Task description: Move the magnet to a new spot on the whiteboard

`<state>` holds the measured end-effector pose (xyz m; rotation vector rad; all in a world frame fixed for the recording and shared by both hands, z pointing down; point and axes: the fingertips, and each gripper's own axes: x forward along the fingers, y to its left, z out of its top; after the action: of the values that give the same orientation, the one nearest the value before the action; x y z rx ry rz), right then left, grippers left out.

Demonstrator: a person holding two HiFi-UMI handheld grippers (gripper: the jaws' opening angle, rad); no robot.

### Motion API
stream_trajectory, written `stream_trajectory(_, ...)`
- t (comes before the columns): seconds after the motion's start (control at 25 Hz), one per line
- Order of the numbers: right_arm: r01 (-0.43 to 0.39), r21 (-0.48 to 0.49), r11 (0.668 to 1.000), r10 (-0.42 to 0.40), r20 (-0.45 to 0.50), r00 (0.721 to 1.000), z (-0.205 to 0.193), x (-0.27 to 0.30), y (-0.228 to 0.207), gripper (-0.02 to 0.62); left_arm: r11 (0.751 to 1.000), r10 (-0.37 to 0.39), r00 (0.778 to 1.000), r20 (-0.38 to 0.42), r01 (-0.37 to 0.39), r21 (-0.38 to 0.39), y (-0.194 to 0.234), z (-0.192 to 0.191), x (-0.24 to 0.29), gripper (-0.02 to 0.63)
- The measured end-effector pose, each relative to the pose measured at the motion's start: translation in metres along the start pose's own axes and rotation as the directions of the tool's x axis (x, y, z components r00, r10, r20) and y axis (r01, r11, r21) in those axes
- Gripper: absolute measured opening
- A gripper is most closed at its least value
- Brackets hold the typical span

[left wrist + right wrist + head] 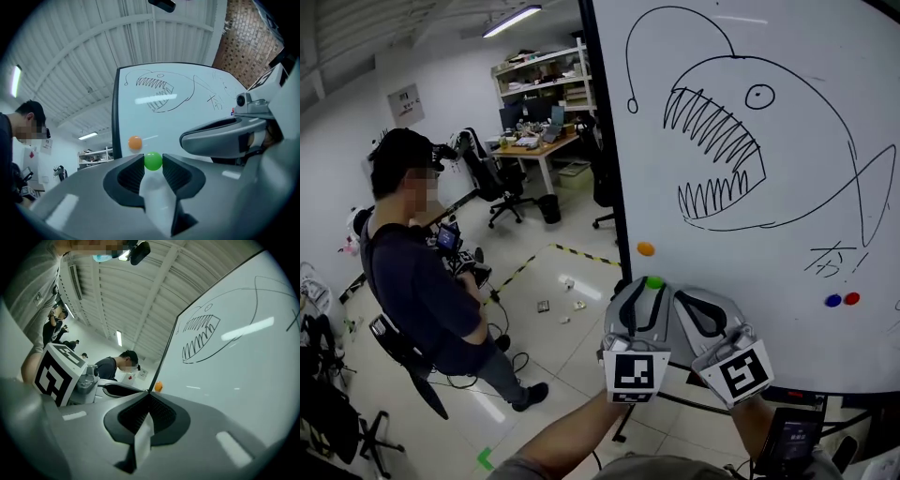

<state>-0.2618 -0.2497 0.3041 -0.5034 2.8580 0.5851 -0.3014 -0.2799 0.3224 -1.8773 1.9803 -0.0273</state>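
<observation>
1. Left gripper view: my left gripper (153, 162) has its jaws closed on a green magnet (153, 160), pinched right at the tips.
2. Head view puts that magnet by the lower left part of the whiteboard (787, 112), just below an orange magnet (646, 248); I cannot quite tell whether it touches the board.
3. My right gripper (149, 397) sits just beside the left one, its jaws pressed together on nothing.
4. A blue magnet (832, 300) and a red magnet (851, 298) sit touching, well off to the right.
</observation>
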Motion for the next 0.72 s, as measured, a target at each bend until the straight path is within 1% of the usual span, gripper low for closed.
stream_trajectory(0.12,0.006,-0.009,1.000,-0.006,-0.013,1.000,-0.006,0.021,0.008,0.000,1.000,-0.012,1.000,-0.010,0.012,-0.011,0.019,-0.011,0.003,0.123)
stream_trajectory(0.28,0.037,-0.008,0.999,-0.037,-0.034,0.999,-0.014,0.037,0.009,0.000,0.998,-0.049,0.999,0.001,0.049,-0.025,0.029,-0.016,0.010,0.123)
stream_trajectory(0.52,0.085,-0.019,0.996,-0.086,-0.052,0.995,-0.018,0.045,0.001,0.000,0.993,-0.108,0.994,0.017,0.109,-0.046,0.028,-0.019,0.020,0.123)
stream_trajectory(0.72,0.098,-0.027,0.995,-0.100,-0.058,0.993,-0.020,0.046,-0.001,0.000,0.989,-0.128,0.991,0.030,0.130,-0.072,0.027,-0.022,0.023,0.126)
